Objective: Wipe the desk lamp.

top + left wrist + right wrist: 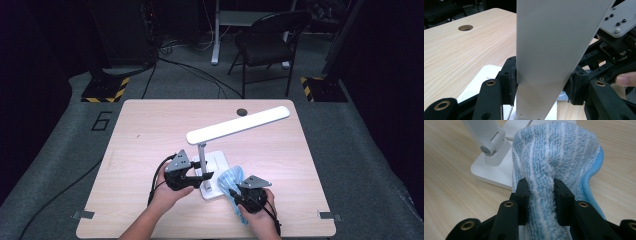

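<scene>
Here the right gripper [239,196] fingers pinch the blue cloth [556,155] just beside the lamp base [216,170]; the left gripper [541,85] clamps the lamp's upright post [549,50].

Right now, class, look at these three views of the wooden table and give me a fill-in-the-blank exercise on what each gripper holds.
The left gripper is clamped on the white desk lamp's upright ____.
The right gripper is shut on a blue-and-white striped terry ____.
The lamp's flat square base rests on the ____ table.

Missing words: post; cloth; wooden

Black tools [202,176], grey plates, brass rivets.
</scene>
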A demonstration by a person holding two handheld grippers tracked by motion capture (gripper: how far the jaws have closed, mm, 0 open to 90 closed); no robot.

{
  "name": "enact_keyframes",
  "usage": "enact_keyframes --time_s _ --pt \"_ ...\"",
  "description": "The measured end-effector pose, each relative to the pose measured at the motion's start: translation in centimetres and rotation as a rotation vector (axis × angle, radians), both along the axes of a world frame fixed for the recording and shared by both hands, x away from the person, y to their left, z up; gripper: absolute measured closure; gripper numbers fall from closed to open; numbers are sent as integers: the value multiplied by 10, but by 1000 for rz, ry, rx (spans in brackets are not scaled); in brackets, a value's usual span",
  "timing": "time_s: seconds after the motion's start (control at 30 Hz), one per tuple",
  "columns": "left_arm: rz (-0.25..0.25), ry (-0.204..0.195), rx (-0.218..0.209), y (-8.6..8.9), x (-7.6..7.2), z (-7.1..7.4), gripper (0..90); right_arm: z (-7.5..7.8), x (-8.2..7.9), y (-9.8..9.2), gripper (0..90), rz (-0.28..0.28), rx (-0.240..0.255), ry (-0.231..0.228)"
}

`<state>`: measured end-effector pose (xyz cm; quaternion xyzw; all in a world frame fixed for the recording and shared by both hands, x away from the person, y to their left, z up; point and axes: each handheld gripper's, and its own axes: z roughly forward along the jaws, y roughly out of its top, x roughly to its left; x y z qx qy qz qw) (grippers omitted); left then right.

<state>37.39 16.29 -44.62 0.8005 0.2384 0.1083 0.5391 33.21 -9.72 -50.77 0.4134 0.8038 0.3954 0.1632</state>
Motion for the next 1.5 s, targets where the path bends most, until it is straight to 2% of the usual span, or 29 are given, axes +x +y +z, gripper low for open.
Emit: enact_keyframes --time_s 0.07,0.23,0.3,0.33,0.47,0.5,0.57,0.63,0.67,0.8,0.87,1.03,1.1,1.13,1.23,1.5 --pt "7 -10 0 -1 0 0 509 0 0 3 686 4 -6 2" --pt "10 -5 10 -1 -1 0 510 1 -2 16 685 20 -20 -1" --pt "20 -4 0 -2 -2 -1 510 1 -3 23 685 27 -34 -15" --pt "27 -11 -6 -2 -3 -1 510 2 -4 26 686 34 -34 -8" --pt "25 -14 9 -2 -3 -1 511 2 -6 40 682 78 -24 -12" --pt "30 -15 9 -2 -3 -1 511 2 -8 43 680 65 3 5" --pt "43 -12 -2 -4 -4 -1 511 2 -7 43 678 86 33 20" --pt "32 -10 8 -3 -3 -1 512 1 -6 43 678 82 38 13" --pt "26 -14 11 -2 -3 -1 512 0 -6 42 679 94 35 7" --pt "23 -3 -23 0 -2 -3 510 0 -11 46 683 106 -41 -57" --pt "18 -9 -26 1 -2 -3 510 -1 -11 45 687 118 -70 -85" --pt "14 -5 -27 1 -2 -3 512 -1 -7 33 691 114 -71 -88" --pt "6 0 -20 2 -1 -3 511 0 -6 30 692 96 -69 -81" --pt "16 -6 -24 2 -2 -3 511 0 -5 29 693 93 -73 -84" --pt "6 -3 -15 3 -1 -3 511 0 -1 20 694 81 -106 -105" --pt "6 -4 -15 2 -1 -2 511 -1 12 -5 692 -30 -93 -92"
